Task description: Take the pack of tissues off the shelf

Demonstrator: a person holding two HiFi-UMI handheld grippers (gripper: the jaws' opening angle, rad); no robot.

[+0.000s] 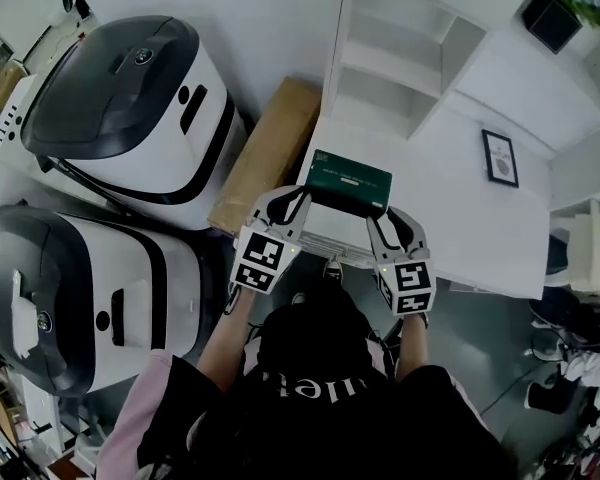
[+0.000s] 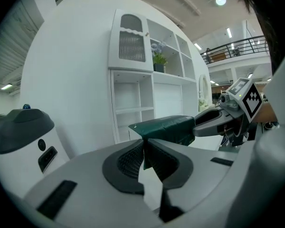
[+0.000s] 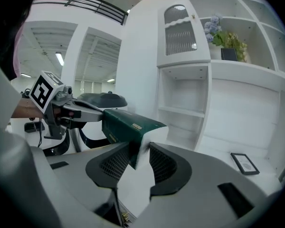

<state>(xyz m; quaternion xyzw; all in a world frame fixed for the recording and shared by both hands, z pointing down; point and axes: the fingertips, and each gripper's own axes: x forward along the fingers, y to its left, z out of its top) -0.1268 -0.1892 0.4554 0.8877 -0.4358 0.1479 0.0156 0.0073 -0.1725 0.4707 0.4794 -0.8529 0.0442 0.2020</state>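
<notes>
I hold the green pack of tissues point(image 1: 350, 181) in the air between my two tools, clear of the shelves and just in front of the white shelf unit point(image 1: 435, 118). My left gripper point(image 1: 302, 198) is pressed nearly together on a thin flap at the left end of the pack, and its own view shows the dark ribbed pads point(image 2: 128, 158) pinching that fold. My right gripper point(image 1: 382, 218) grips the opposite end. Its jaws stand wider there, closed on the thicker corner where the green wrapping meets a white end face. The pack lies roughly level between the two, its long side running from one tool to the other.

Seen from my head, a small framed picture point(image 1: 500, 158) lies flat on the unit's white counter, well to the right of the pack. A pot of flowers point(image 3: 223, 34) stands in an upper compartment. A flat cardboard box point(image 1: 270, 153) leans beside the unit on the left. Further left are two large white machines with dark grey lids, one point(image 1: 130, 108) behind the other point(image 1: 70, 298).
</notes>
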